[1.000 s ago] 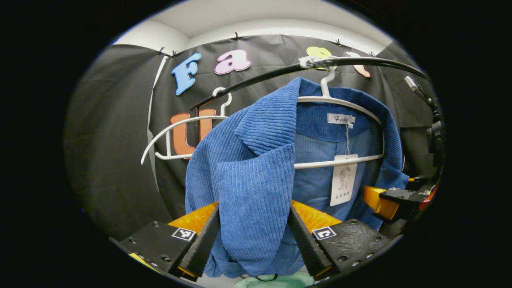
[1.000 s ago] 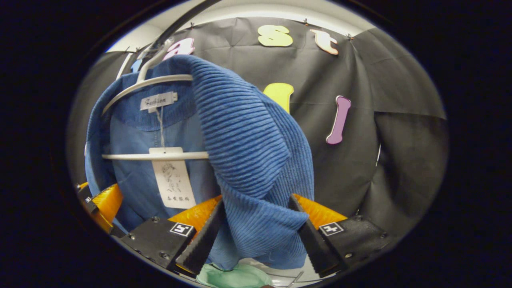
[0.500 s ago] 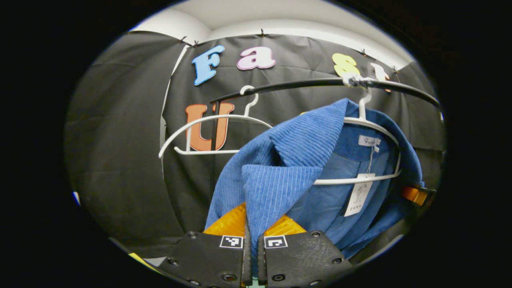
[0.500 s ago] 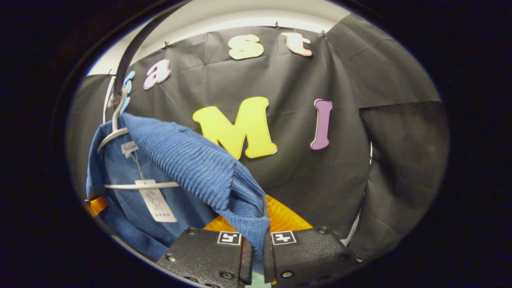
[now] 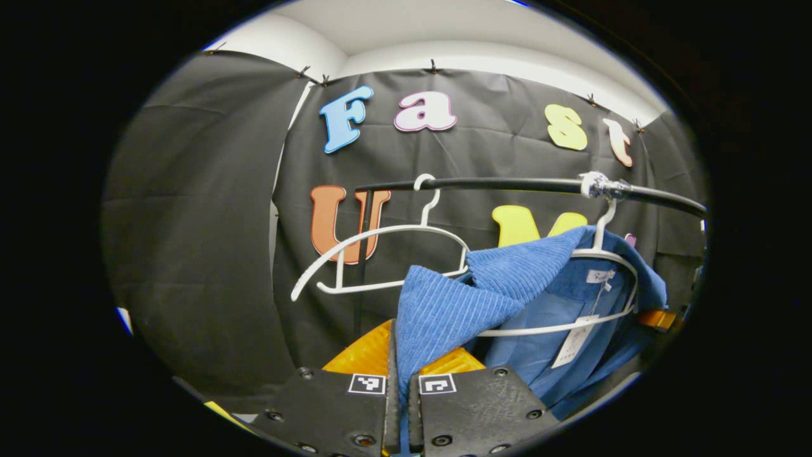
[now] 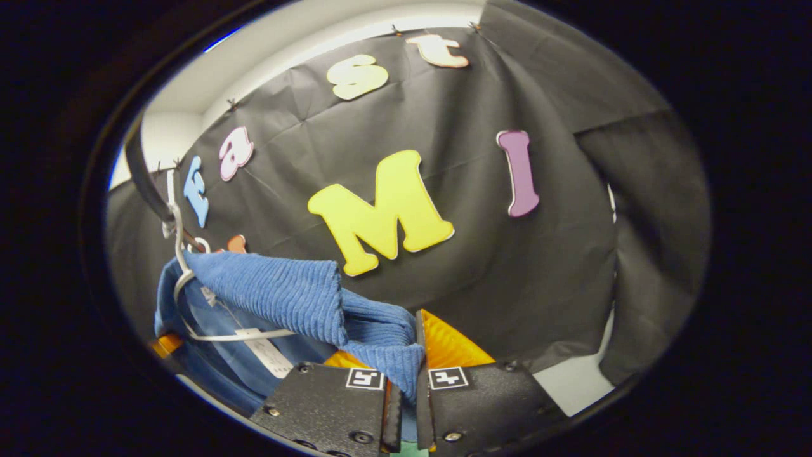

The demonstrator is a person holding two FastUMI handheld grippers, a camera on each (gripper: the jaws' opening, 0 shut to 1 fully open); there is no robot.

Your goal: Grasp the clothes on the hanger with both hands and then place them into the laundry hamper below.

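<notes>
A: Left gripper view: the blue ribbed corduroy jacket (image 5: 507,285) hangs from the white plastic hanger (image 5: 609,266) on the black rail (image 5: 507,184), with one front panel drawn out toward the camera. An empty white hanger (image 5: 380,254) hangs beside it.

B: And the grippers?

A: The left gripper (image 5: 398,387) has its fingers clamped on that front panel. In the right gripper view, the right gripper (image 6: 403,387) pinches the other front edge of the jacket (image 6: 279,295), fingers pressed together on the cloth.

B: So how far along?

A: I judge the two-handed grasp done. The collar sits on its hanger (image 6: 184,279), so pulling the jacket free and lowering it into the hamper are left.
</notes>
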